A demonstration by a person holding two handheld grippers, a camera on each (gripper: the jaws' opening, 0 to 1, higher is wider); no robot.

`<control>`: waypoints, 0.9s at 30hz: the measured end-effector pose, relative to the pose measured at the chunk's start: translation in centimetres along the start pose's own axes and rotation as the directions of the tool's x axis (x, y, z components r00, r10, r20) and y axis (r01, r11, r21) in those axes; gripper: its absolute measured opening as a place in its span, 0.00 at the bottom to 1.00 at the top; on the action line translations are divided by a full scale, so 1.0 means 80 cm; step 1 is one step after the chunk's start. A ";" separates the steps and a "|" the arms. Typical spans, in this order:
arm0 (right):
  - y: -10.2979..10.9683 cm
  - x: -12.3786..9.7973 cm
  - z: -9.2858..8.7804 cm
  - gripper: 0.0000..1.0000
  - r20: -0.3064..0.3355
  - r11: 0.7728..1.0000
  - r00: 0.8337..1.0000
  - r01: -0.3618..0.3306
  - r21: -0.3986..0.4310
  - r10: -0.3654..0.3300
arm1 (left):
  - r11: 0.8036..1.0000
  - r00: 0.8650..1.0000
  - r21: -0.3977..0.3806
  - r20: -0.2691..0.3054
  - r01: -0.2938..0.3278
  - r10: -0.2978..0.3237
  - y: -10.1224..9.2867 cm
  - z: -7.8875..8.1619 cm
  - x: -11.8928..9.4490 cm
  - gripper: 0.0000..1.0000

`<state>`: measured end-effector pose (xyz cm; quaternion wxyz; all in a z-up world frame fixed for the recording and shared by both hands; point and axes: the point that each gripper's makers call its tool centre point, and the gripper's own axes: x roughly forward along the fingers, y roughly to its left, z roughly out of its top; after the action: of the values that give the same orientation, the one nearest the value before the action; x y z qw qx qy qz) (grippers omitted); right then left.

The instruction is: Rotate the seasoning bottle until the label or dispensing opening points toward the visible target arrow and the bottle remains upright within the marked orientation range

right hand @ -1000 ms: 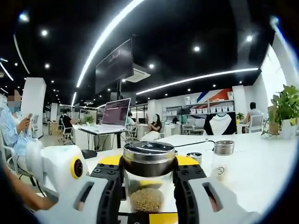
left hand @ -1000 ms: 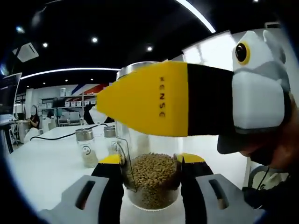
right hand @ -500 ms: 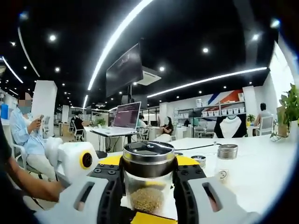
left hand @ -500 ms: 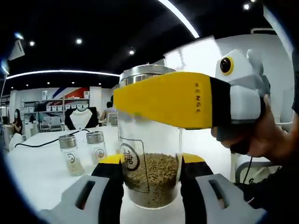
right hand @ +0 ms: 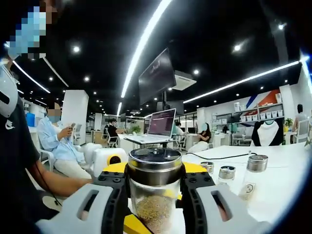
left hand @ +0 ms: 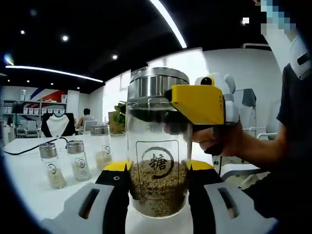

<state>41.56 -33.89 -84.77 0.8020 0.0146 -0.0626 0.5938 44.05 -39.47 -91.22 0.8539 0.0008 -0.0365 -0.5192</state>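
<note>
The glass seasoning bottle (left hand: 157,146) stands upright on the white table (left hand: 34,195), with brown granules in its lower half and a steel lid. Its round printed label (left hand: 157,164) faces the left gripper view squarely. My left gripper (left hand: 157,191) is shut on the bottle's lower body, one yellow-tipped jaw on each side. My right gripper (left hand: 197,103), held by a hand (left hand: 219,141), reaches in from the right at lid height. In the right gripper view, the right gripper (right hand: 155,187) is shut on the bottle (right hand: 155,195) just below its lid (right hand: 155,163). The left gripper's white body (right hand: 108,158) shows behind it.
Three small shakers (left hand: 77,158) stand on the table to the left, with a black cable behind them; the same shakers (right hand: 253,168) sit to the right in the right gripper view. A laptop (right hand: 161,124) and seated people lie beyond. The person's dark-clothed body fills the near side.
The label has come round from the bottle's left edge to face the left gripper view. The right gripper's yellow jaw has swung from across the front to the right. Both backgrounds have shifted.
</note>
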 end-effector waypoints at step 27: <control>-0.028 0.017 -0.003 0.41 0.030 0.957 0.959 0.285 -0.049 -0.283 | 0.948 0.949 0.045 0.000 -0.315 0.316 0.033 0.007 -0.005 0.47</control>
<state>44.08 -33.20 -84.74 0.8783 0.0088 -0.0847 0.4705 46.15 -37.86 -90.59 0.9258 0.0159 -0.0447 -0.3751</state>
